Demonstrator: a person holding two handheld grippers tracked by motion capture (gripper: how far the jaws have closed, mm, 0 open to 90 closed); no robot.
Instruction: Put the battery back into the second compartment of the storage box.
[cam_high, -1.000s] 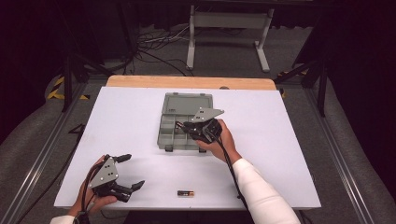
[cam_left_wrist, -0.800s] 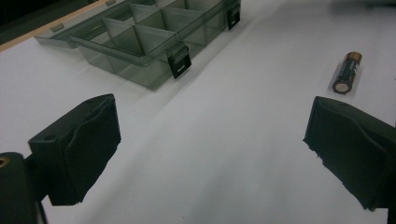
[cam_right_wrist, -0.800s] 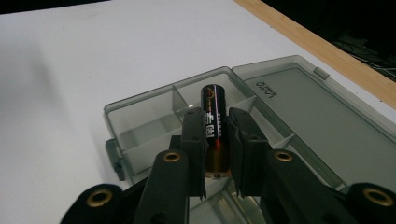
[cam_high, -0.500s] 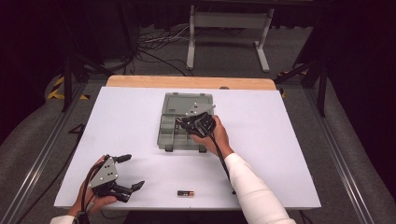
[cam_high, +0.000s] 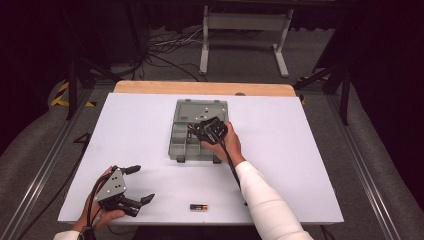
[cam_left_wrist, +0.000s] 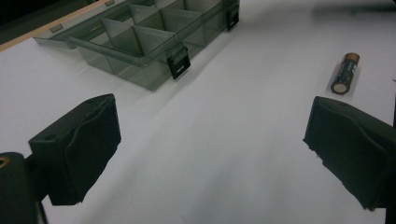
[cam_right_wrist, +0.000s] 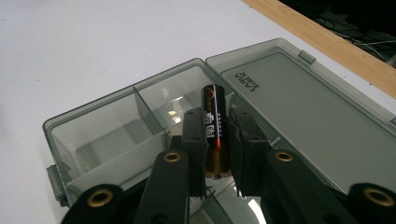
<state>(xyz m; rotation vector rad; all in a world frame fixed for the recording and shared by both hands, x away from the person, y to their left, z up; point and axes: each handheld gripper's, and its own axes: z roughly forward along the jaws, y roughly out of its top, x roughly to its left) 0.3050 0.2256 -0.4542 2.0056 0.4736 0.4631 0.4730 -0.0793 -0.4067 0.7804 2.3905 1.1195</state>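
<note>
A white counter (cam_high: 310, 150) is seen carrying a grey translucent compartment box (cam_high: 186, 142) at its middle, the lid laid open toward the far side. Over the box's near right part the right gripper (cam_high: 196, 131) is held, its jaws clenched on an AA battery (cam_right_wrist: 215, 133) that is poised above a compartment beside the lid hinge. The left gripper (cam_high: 142, 185) is kept at the near left corner, jaws released and holding nothing. A second AA battery (cam_high: 199, 206) is left lying on the counter near its near edge, to the right of that gripper. The placing step is judged to be in hand; next, the held battery would need to be lowered into the compartment and let go.
</note>
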